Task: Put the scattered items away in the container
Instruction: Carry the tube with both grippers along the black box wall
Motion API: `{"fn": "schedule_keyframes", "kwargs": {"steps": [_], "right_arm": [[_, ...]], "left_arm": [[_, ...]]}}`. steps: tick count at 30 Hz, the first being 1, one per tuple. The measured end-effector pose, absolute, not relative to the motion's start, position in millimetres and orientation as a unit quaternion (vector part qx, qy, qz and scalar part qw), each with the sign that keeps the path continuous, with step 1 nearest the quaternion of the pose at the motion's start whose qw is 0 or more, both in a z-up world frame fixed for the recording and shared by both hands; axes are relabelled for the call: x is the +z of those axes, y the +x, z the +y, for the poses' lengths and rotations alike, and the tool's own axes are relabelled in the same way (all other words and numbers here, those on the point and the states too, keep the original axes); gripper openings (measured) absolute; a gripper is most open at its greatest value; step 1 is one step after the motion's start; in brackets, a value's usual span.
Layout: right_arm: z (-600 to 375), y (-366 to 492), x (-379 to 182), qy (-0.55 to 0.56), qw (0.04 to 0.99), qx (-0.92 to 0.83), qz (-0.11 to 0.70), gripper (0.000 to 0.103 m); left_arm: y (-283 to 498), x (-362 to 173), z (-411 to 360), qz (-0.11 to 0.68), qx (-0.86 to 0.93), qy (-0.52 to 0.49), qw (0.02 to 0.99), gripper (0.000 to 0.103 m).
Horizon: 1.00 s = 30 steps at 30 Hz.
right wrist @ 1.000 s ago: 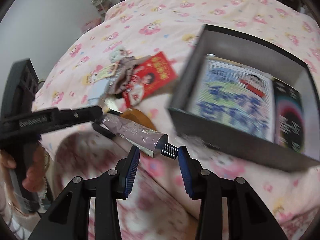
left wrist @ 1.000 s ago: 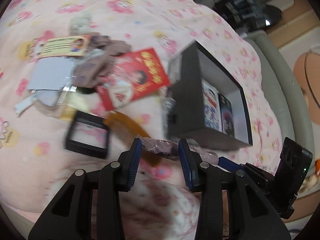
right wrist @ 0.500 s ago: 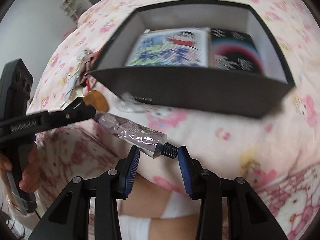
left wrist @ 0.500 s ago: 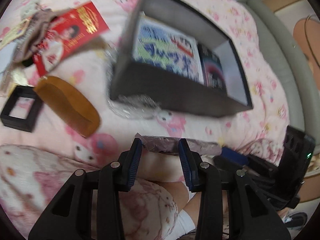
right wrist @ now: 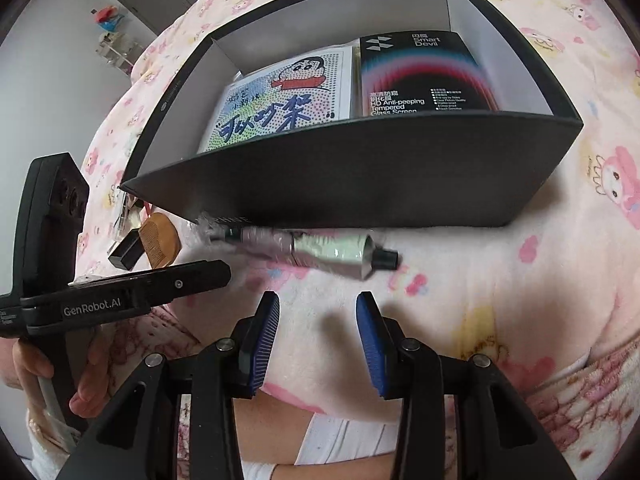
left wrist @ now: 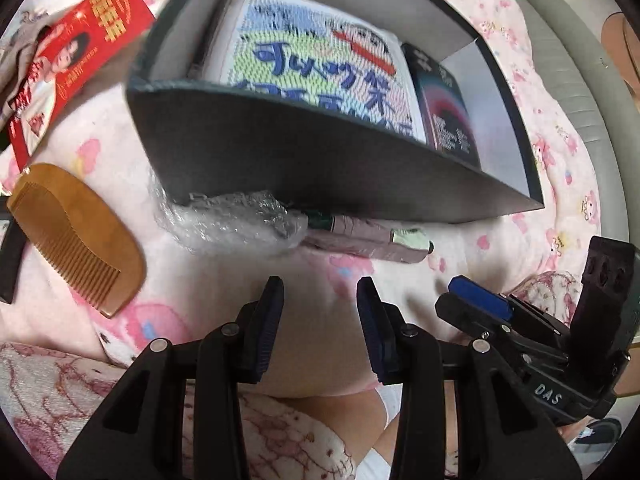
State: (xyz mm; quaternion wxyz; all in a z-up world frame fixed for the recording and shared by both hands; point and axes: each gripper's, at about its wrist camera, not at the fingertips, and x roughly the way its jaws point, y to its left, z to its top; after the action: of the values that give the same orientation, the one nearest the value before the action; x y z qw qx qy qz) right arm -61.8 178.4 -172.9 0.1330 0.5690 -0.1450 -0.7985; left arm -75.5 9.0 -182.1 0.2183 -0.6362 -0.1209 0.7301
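A black open box [left wrist: 320, 160] [right wrist: 360, 176] sits on the pink bedspread and holds a cartoon packet [right wrist: 280, 100] and a dark screen-protector pack [right wrist: 416, 76]. A mauve tube with a black cap [right wrist: 320, 250] [left wrist: 368, 240] lies blurred on the blanket against the box's near wall, beside clear plastic wrap [left wrist: 232, 220]. My left gripper [left wrist: 320, 312] is open and empty just short of the tube. My right gripper [right wrist: 318, 320] is open and empty, also just short of it.
A wooden comb [left wrist: 76, 236] [right wrist: 160, 236], a red envelope [left wrist: 68, 52] and a small black frame [right wrist: 126, 250] lie left of the box. The left gripper's body [right wrist: 120, 296] shows in the right wrist view. A grey padded bed edge [left wrist: 568, 60] runs at right.
The tube was held between both grippers before; now it lies on the blanket by the box wall. Both grippers stand empty, closer to the box.
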Motion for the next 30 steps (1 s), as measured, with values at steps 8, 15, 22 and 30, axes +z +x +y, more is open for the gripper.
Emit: {"fn": "schedule_keyframes", "kwargs": {"steps": [8,15,22,30], "right_arm": [[193,-66,-185,0.57,0.105,-0.796,-0.177,0.036],[172,-83,-202,0.58,0.131,-0.787,-0.164,0.038],[177,-71,-186,0.547,0.176,-0.797,-0.188,0.038],[201,-68,-189,0.546,0.113,-0.803,-0.211,0.038]], "left_arm": [[-84,-191,0,-0.132,0.741,-0.635,0.175,0.038],[-90,-200,7,-0.12,0.736,-0.645,0.168,0.04],[-84,-188,3,-0.153,0.733,-0.623,0.227,0.039],[-87,-192,-20,-0.188,0.747,-0.617,0.162,0.039]]}}
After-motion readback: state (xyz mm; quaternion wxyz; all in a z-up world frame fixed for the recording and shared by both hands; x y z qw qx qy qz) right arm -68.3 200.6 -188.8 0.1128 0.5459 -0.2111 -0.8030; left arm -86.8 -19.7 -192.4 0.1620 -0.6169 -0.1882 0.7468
